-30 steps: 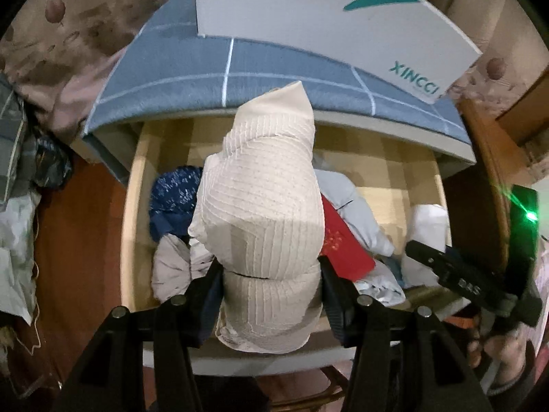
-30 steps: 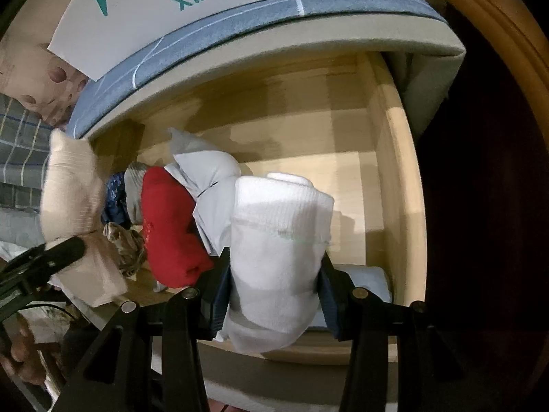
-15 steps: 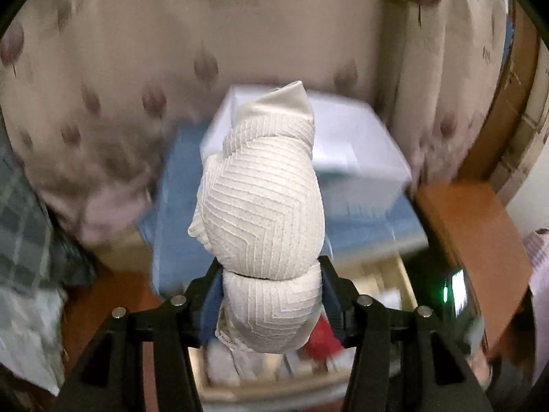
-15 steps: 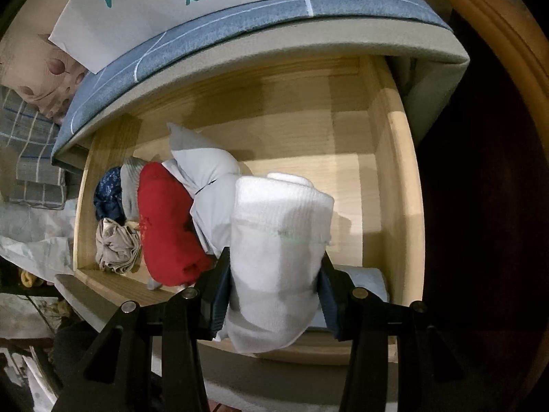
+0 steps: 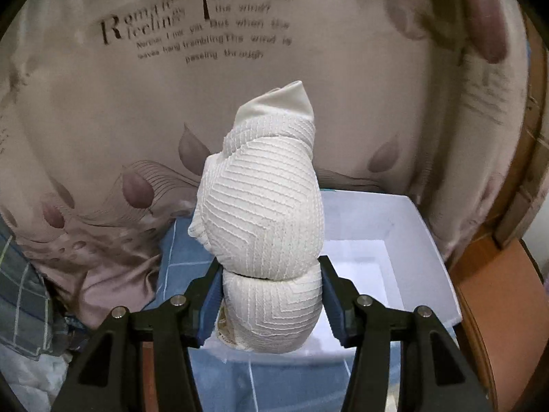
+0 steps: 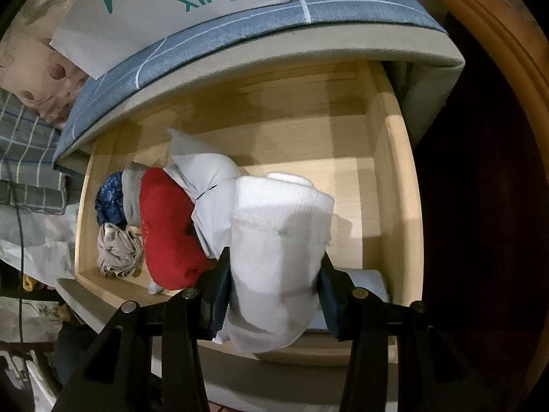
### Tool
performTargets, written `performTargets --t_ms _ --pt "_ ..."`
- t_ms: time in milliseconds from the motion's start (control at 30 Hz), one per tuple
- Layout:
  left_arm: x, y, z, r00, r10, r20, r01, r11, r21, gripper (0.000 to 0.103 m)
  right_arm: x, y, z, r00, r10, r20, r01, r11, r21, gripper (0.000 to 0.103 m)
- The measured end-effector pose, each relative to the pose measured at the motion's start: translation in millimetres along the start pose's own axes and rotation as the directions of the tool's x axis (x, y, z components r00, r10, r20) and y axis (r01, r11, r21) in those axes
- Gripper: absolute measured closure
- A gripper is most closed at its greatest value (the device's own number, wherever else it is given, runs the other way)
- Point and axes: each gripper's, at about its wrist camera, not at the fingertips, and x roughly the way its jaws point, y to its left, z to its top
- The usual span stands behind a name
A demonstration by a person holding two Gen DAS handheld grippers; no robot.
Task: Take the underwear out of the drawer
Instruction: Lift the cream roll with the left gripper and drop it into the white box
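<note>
Here the left gripper (image 5: 271, 295) has its jaws clamped on a cream ribbed roll (image 5: 264, 213), held above the white box (image 5: 405, 250). The right gripper (image 6: 272, 288) has its jaws clamped on a white roll (image 6: 278, 240) over the drawer (image 6: 391, 178). Both rolls look light, soft and compressible; grip mid-bundle across the fold, since loose ends may unroll.
</note>
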Motion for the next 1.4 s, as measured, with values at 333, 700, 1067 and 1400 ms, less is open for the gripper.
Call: performTargets --t_ms 333,700,1067,1400 --pt "72 11 -27 0.981 0.053 -0.186 -0.057 0.998 -0.016 0.05 3 -1 2 1.0 0.029 -0.006 -0.029 0.999 0.02 0.06" --pt "52 6 -42 0.96 0.086 -0.268 -0.091 0.996 -0.008 0.05 3 1 1 1.0 0.028 -0.004 -0.028 0.999 0.025 0.06" --pt "48 2 -50 0.936 0.147 -0.32 -0.139 0.989 0.047 0.049 4 0 2 0.999 0.035 -0.002 -0.035 0.999 0.031 0.06" --pt "54 0 -43 0.947 0.112 -0.301 -0.104 0.994 0.042 0.044 4 -1 3 0.999 0.041 -0.003 -0.041 0.998 0.04 0.06"
